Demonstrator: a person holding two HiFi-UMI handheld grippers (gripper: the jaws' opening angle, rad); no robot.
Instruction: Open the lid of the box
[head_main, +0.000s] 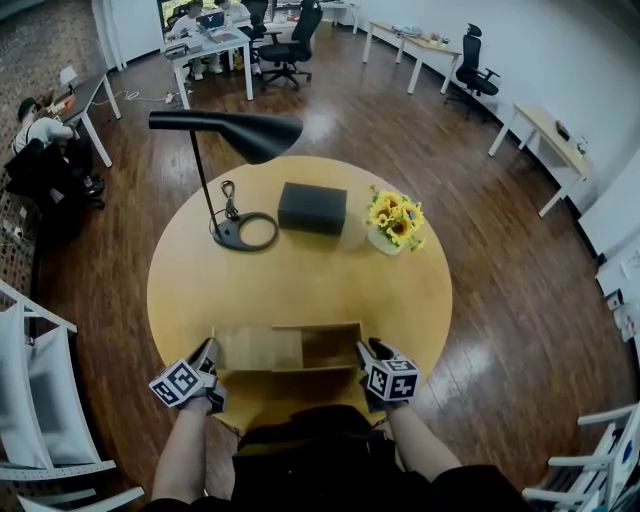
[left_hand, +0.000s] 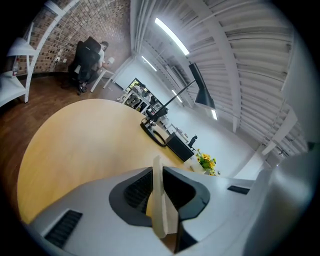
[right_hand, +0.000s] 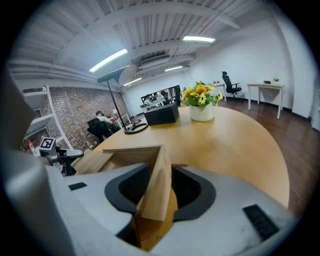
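Your left gripper (head_main: 209, 352) sat pinched shut on the sliding lid (head_main: 258, 349); your right gripper (head_main: 363, 351) clamped the wooden box (head_main: 332, 347) wall. Lid half-drawn, likely needing a steady leftward pull.

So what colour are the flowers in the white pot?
Yellow flowers, green leaves; clearest in right gripper view.

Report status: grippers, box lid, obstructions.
Left gripper shut on lid edge. Right gripper clamps box end wall. Lid partway off, right side of box uncovered. Nothing blocking.
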